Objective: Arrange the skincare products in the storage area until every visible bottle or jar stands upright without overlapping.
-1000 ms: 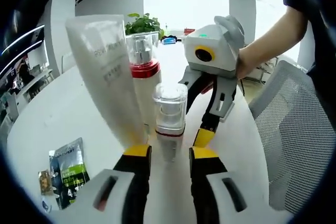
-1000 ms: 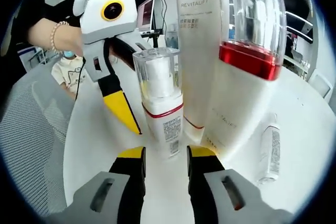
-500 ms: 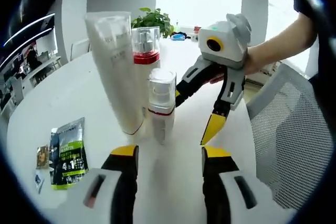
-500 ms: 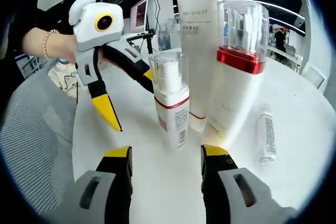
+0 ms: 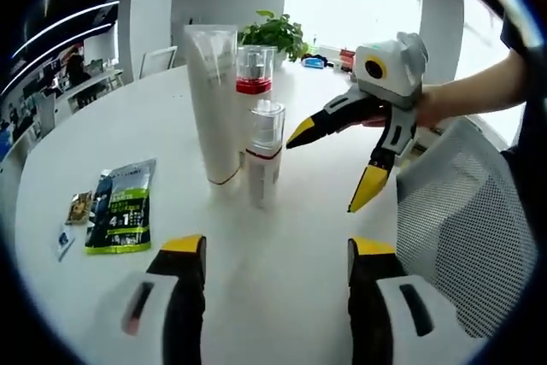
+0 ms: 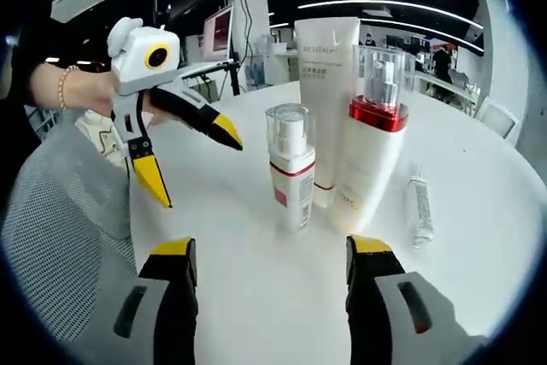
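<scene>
Three products stand upright in a tight cluster on the white round table (image 5: 102, 143): a tall white tube (image 5: 214, 100), a white bottle with a red collar (image 5: 254, 83) and a small clear-capped pump bottle (image 5: 265, 156). My left gripper (image 5: 278, 250) is open, well short of the small bottle. The right gripper (image 5: 335, 161) comes in from the right, held by a hand, jaws spread. In the right gripper view the small pump bottle (image 6: 291, 168), tube (image 6: 326, 100) and red-collared bottle (image 6: 369, 151) stand beyond my open right gripper (image 6: 272, 247). The left gripper (image 6: 190, 158) hangs open at left.
A green sachet (image 5: 124, 207) and small packets (image 5: 79, 207) lie flat on the table to the left. A thin tube (image 6: 417, 207) lies on its side beside the red-collared bottle. A potted plant (image 5: 273, 33) stands at the far edge. A mesh chair (image 5: 479, 237) is by the table.
Both grippers have drawn back from the small pump bottle and their jaws have spread wider. The three products stand where they were.
</scene>
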{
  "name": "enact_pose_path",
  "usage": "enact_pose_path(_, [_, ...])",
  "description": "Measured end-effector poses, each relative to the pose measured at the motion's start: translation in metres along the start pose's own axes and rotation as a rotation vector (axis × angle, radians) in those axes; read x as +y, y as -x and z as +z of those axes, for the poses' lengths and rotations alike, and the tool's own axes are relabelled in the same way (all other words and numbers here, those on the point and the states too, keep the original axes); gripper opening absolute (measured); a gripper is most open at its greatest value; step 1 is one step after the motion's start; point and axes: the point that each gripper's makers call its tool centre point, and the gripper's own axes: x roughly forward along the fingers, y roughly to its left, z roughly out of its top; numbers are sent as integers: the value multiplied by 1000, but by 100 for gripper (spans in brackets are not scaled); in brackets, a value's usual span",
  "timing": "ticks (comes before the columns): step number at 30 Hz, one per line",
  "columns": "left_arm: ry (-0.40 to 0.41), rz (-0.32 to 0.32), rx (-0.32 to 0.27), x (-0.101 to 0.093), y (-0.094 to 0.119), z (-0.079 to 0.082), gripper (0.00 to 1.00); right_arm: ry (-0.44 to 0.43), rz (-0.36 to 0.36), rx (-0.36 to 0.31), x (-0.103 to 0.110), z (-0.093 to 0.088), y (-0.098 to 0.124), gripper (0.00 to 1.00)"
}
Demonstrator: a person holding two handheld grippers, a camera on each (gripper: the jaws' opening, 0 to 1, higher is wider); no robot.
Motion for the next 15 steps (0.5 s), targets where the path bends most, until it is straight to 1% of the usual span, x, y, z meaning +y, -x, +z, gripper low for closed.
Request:
enact_pose_path(2, [22, 22, -6, -1, 6, 1, 63, -5, -6, 1, 0, -2, 2, 72])
enact_pose_path(5, [65, 39, -28, 2, 12, 1, 64, -22, -21, -12, 3, 1, 8, 75])
enact_pose_path(8, [85, 43, -34, -2, 18, 1, 65, -28, -30, -9, 6, 0, 11, 77])
enact_pose_path(10, [104, 44, -28, -4, 22, -3, 65, -27, -36, -6, 10, 0, 15, 78])
enact_pose_path(12, [99, 49, -28, -9, 28, -4, 64, -31, -41, -4, 14, 0, 19, 79])
enact_pose_path(15, [100, 65, -25, -12, 35, -9, 65, -36, -53, -6, 14, -4, 23, 81])
